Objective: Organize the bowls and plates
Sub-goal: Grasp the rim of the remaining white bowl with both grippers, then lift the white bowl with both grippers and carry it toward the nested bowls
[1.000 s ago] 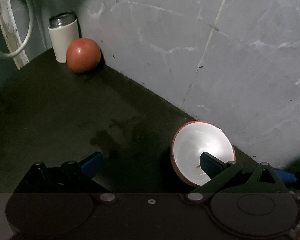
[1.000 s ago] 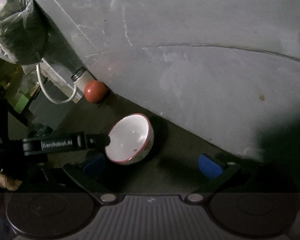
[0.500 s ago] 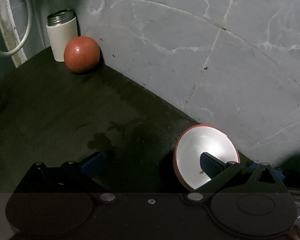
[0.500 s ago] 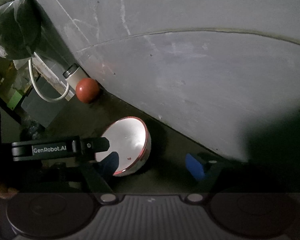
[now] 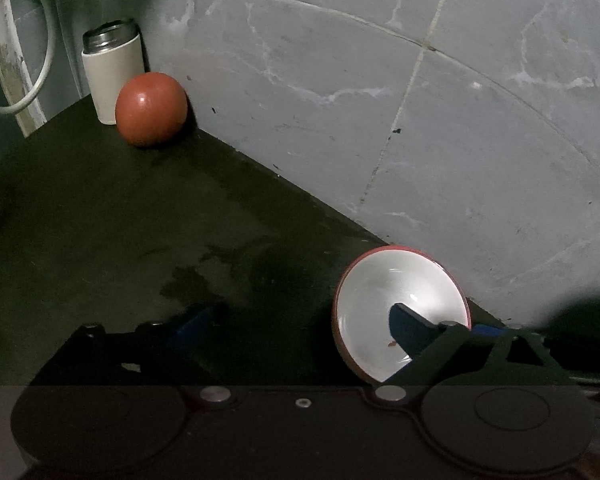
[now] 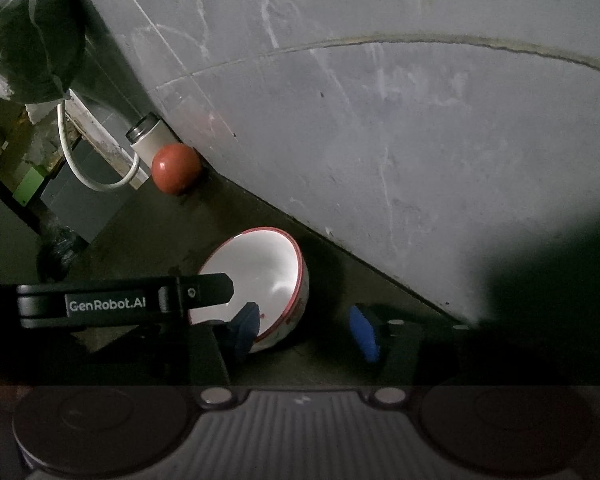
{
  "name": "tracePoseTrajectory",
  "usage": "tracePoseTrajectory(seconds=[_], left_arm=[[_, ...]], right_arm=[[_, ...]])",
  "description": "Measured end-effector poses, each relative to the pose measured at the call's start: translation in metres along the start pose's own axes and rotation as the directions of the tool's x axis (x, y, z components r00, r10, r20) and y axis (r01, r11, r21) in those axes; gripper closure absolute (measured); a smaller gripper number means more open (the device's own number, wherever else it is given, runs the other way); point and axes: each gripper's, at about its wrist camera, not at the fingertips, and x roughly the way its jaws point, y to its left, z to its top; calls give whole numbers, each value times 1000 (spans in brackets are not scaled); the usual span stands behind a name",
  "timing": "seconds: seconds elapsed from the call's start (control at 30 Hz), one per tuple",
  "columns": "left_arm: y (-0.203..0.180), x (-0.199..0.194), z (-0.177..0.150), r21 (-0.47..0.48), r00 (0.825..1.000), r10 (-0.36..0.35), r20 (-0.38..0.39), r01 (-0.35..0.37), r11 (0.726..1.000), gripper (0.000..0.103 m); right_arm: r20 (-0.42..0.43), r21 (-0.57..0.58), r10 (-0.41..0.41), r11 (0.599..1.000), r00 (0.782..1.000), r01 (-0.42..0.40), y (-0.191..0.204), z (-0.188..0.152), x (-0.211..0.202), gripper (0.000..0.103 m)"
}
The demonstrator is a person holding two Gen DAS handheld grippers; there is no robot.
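Observation:
A bowl (image 5: 396, 300), white inside with a red rim, sits on the dark table (image 5: 140, 240) close to the grey wall. My left gripper (image 5: 300, 328) stands wide, its jaws closing slightly; its right finger (image 5: 410, 330) is inside the bowl and the left one is far outside. In the right wrist view the bowl (image 6: 264, 268) has its right wall between the closing jaws of my right gripper (image 6: 305, 331). The left pad (image 6: 246, 326) is inside, the right pad (image 6: 364, 334) is outside and apart from the wall. The left gripper's finger (image 6: 196, 294) reaches in from the left.
A red round object (image 5: 152, 114), perhaps an upturned bowl, and a white can with a metal lid (image 5: 112, 76) stand in the far corner. The grey wall (image 5: 420, 140) runs along the table's back. A white hose (image 6: 84, 168) and a plastic bag (image 6: 24, 40) hang beyond the left edge.
My right gripper's jaws have narrowed, and its left finger has come over the rim into the bowl. The left gripper and the bowl have stayed about where they were.

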Motion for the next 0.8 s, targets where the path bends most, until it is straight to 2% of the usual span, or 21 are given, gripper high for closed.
tracePoseTrajectory(seconds=[0.07, 0.17, 0.23, 0.27, 0.57, 0.8], left_arm=[[0, 1, 1, -5, 1000, -10, -4, 10, 1000, 20], [1, 3, 1, -19, 999, -34, -15, 34, 999, 41], [4, 6, 1, -47, 998, -59, -31, 58, 997, 61], [6, 7, 1, -62, 997, -66, -36, 64, 996, 65], [7, 8, -2, -104, 990, -132, -40, 128, 986, 93], [6, 2, -8, -136, 989, -142, -34, 136, 981, 93]], right_arm=[[-2, -1, 3, 1000, 1000, -3, 0, 1, 1, 55], [-8, -2, 8, 1000, 1000, -8, 0, 2, 2, 58], [-13, 2, 18, 1000, 1000, -18, 0, 2, 4, 62], [-15, 1, 21, 1000, 1000, -21, 1, 3, 4, 64], [-16, 4, 47, 999, 999, -47, 4, 4, 6, 78], [-25, -6, 47, 999, 999, -47, 5, 5, 6, 79]])
